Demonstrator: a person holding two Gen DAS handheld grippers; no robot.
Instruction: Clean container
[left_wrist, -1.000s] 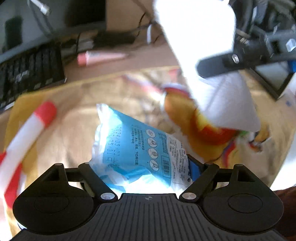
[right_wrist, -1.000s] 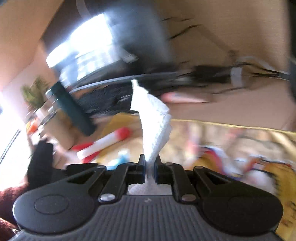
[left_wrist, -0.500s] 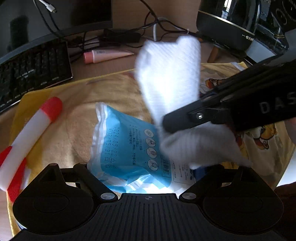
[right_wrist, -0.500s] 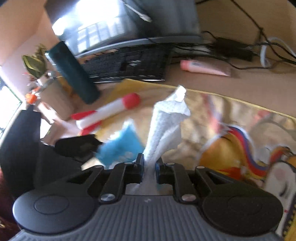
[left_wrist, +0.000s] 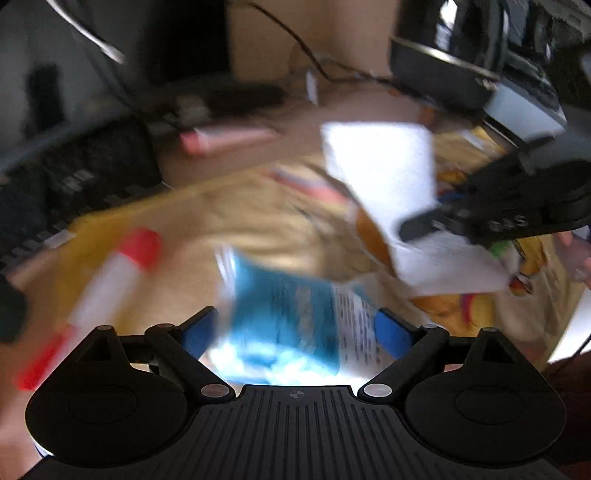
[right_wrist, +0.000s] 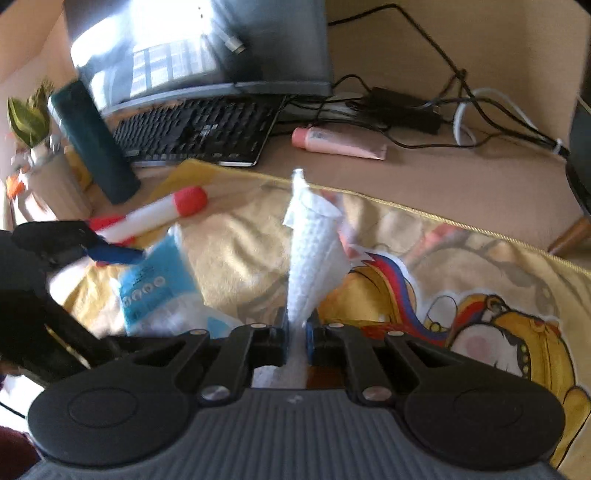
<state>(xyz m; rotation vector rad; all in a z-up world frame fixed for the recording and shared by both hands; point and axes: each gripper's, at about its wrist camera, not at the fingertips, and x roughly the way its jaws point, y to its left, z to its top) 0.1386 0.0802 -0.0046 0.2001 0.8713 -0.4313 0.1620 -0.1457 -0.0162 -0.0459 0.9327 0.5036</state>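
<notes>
The left wrist view is smeared by motion. Only it shows a black appliance (left_wrist: 439, 79) at the far right of the desk. The right wrist view is sharper, and only it shows, from left to right, a potted plant (right_wrist: 27, 118), a dark green bottle (right_wrist: 94, 142) and a monitor (right_wrist: 199, 44).

Both views show a black keyboard (right_wrist: 195, 133), a pink tube (right_wrist: 338, 142), and a yellow cartoon cloth (right_wrist: 461, 266) carrying a red and white cylinder (right_wrist: 159, 216).

The left gripper (left_wrist: 295, 332) has its blue pads spread wide around a blue and white wipes packet (left_wrist: 291, 321); whether they press it cannot be told.

The right gripper (right_wrist: 295, 338) is clenched on a white wipe (right_wrist: 314, 254), which stands up in a cone above the cloth, to the right of the packet.
</notes>
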